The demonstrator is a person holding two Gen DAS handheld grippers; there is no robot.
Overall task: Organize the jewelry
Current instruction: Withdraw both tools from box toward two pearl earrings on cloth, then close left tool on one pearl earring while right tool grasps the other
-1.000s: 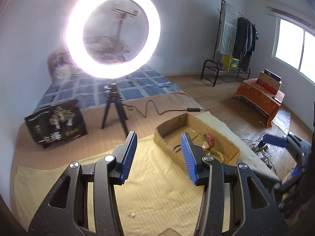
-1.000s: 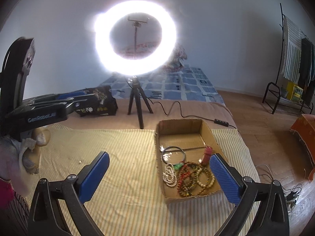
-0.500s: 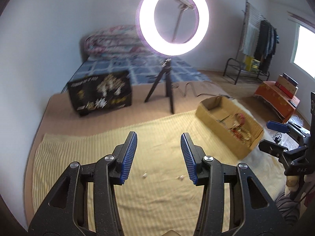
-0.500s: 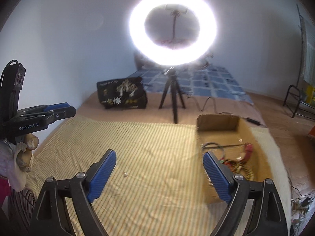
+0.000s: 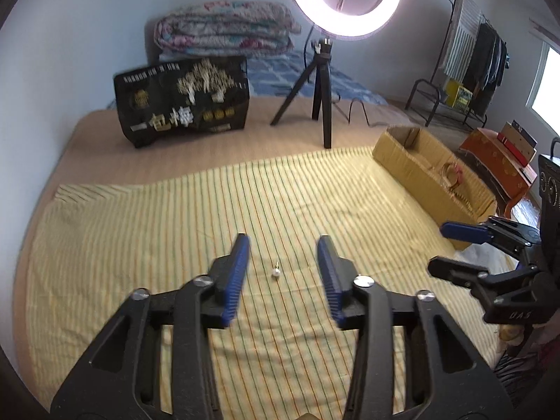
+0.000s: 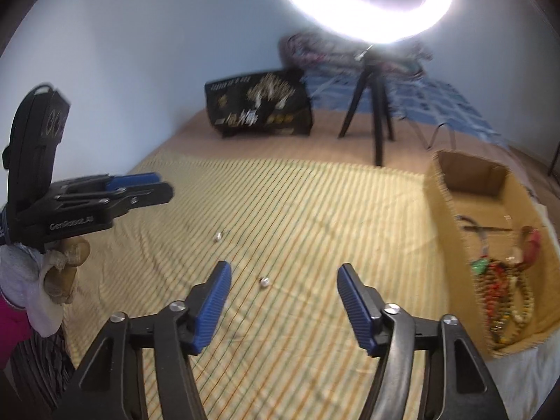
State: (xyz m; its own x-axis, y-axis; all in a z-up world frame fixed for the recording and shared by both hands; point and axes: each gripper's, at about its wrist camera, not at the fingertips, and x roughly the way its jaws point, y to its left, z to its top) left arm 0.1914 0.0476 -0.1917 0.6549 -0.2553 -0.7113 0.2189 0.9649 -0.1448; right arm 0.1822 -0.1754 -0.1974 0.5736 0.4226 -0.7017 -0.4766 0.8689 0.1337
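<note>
A small pearl earring (image 5: pixel 275 272) lies on the yellow striped cloth (image 5: pixel 175 217), between the fingertips of my open, empty left gripper (image 5: pixel 282 248). In the right wrist view two pearl pieces show: one (image 6: pixel 264 282) between the fingertips of my open, empty right gripper (image 6: pixel 283 273), another (image 6: pixel 218 236) farther left. A cardboard box (image 6: pixel 451 224) at the right holds bead bracelets (image 6: pixel 504 290) and a red piece (image 6: pixel 530 248). The box also shows in the left wrist view (image 5: pixel 402 168).
A ring light on a black tripod (image 5: pixel 320 98) stands behind the cloth. A black printed bag (image 5: pixel 182 101) stands at the back left. Folded quilts (image 5: pixel 224 31) lie by the wall. A clothes rack (image 5: pixel 465 56) and an orange-covered stand (image 5: pixel 500 164) are at the right.
Both grippers have swung left and down from the box toward the cloth. The pearl pieces now lie between their fingertips. Both stay open.
</note>
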